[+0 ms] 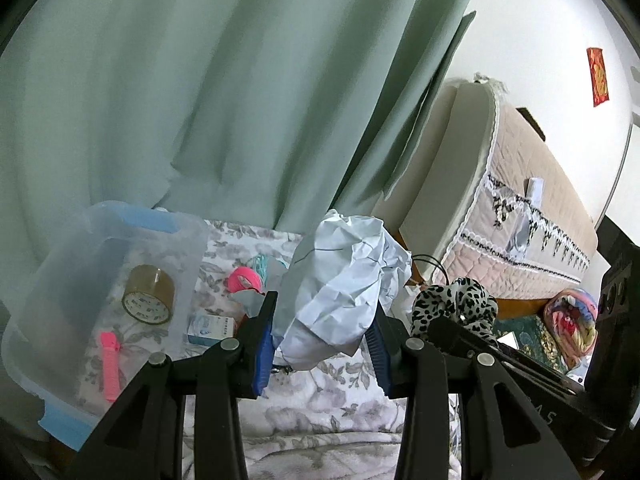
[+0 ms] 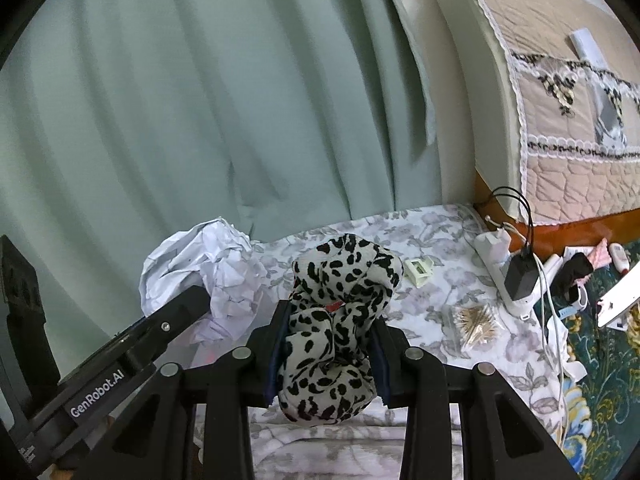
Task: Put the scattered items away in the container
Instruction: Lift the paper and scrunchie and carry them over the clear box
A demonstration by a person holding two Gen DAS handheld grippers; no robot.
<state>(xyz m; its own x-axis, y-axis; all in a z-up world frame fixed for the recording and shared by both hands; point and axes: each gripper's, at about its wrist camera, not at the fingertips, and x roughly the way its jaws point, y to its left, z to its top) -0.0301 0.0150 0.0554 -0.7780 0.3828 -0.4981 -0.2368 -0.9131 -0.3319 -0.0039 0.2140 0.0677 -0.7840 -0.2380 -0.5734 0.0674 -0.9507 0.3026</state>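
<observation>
— So, what have you got in each hand?

— My left gripper [image 1: 322, 334] is clamped on a crumpled ball of white paper [image 1: 344, 280], pinched between the blue pads [image 1: 262, 354] at the centre of the left wrist view. My right gripper [image 2: 326, 354] is closed around a leopard-print fabric bundle [image 2: 340, 320], which bulges above and below the fingers in the lower middle of the right wrist view.

— And the container?

— It sits at the lower left of the left wrist view: a clear plastic bin [image 1: 188, 264] with blue handles, resting on the floral bedspread [image 1: 328, 400]. Inside it I see a roll of brown packing tape [image 1: 149, 294] standing on edge and a pink clip-like item [image 1: 109, 364] lying nearer to me.

— Anything loose around it?

— Just right of the bin wall lies a small blue-and-white box [image 1: 211, 330], and above that a roll of pink tape [image 1: 242, 278] with something teal beside it, partly hidden by the paper. In the right wrist view, a pale hair claw [image 2: 418, 271] lies right of the bundle, and lower right a clear bag of cotton swabs [image 2: 478, 326]. Near the right edge a white power strip [image 2: 500, 264] holds a black charger [image 2: 520, 274].

— How close are your two hands?

— Side by side. The paper shows at middle left in the right wrist view, and the leopard bundle just right of centre in the left one.
</observation>
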